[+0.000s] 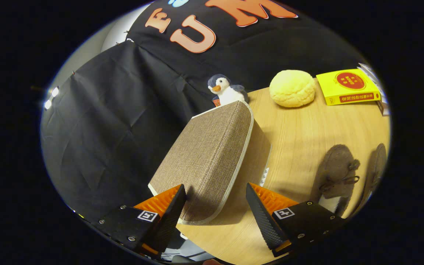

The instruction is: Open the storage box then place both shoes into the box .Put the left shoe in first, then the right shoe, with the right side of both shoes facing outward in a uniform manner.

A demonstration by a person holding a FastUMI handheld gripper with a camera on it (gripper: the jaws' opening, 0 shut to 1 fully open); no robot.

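The storage box point(208, 154) is brown woven fabric with cream trim, and its lid lies down on it. It stands on the wooden table point(296, 132) at the edge nearest the black cloth wall. My gripper point(215, 189) is open and straddles the lid's near end; the left finger touches the lid's rim and the right finger stands just off it. Two grey-brown shoes lie to the right of the fingers: one shoe point(339, 173) with a bow on top, and a second shoe point(377, 165) beyond it, partly cut off.
A plush penguin point(225, 90) stands behind the box's far end. A yellow bun-shaped cushion point(292, 88) and a yellow book point(348, 86) lie at the back of the table. Bare wood separates the box from the shoes.
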